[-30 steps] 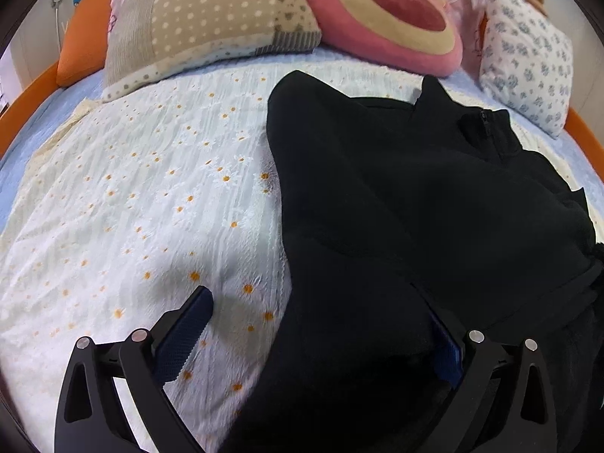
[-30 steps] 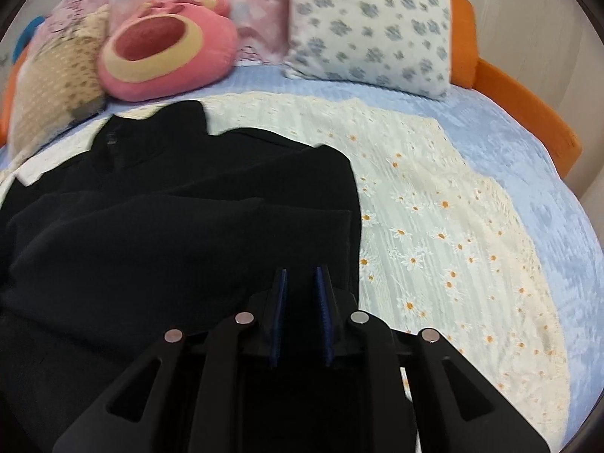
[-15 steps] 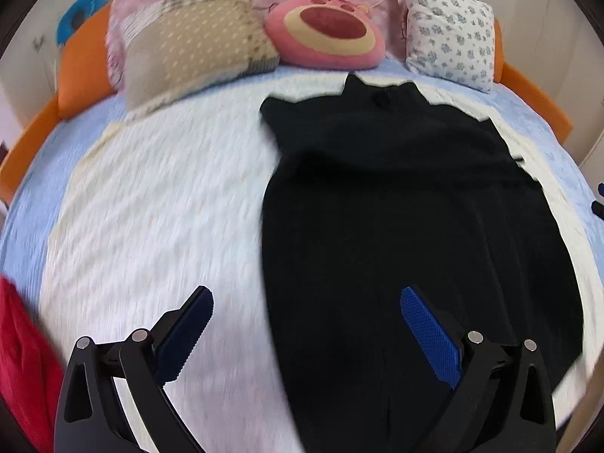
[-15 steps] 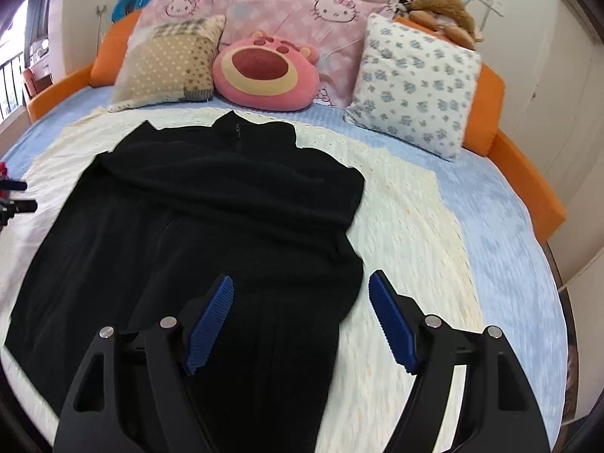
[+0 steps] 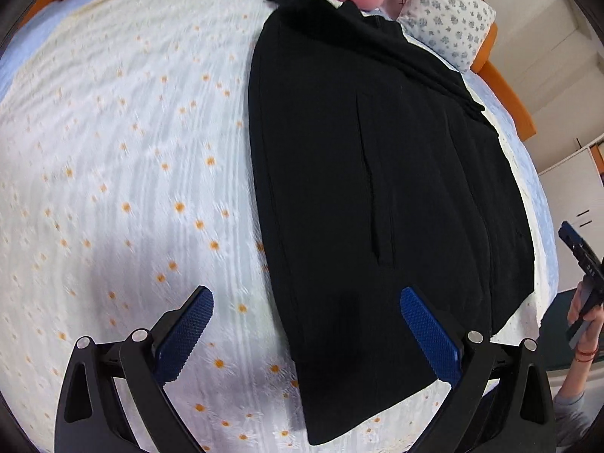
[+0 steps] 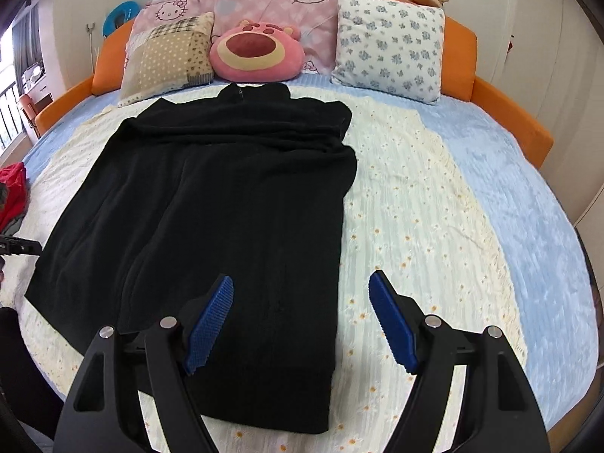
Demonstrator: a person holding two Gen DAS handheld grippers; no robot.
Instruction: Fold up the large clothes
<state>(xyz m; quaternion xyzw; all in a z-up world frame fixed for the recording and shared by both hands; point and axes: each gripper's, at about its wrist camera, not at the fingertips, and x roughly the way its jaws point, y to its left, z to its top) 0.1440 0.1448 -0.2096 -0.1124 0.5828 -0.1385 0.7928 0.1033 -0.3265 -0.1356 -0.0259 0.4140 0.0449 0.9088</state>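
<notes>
A large black garment (image 6: 226,196) lies flat on the daisy-print cover (image 6: 415,196), collar toward the pillows, sleeves folded in across the top. It also shows in the left wrist view (image 5: 377,173). My left gripper (image 5: 305,332) is open and empty above the garment's lower left hem. My right gripper (image 6: 302,321) is open and empty above the lower right hem. The right gripper also shows at the right edge of the left wrist view (image 5: 581,264), held in a hand.
Pillows line the headboard: a patchwork cushion (image 6: 170,56), a pink bear cushion (image 6: 256,49), a floral pillow (image 6: 389,45). An orange bed rim (image 6: 502,113) surrounds the blue sheet. A red cloth (image 6: 11,188) lies at the left edge.
The right gripper opened and let go of the garment. Both grippers pulled back toward the hem, and the garment now lies spread flat.
</notes>
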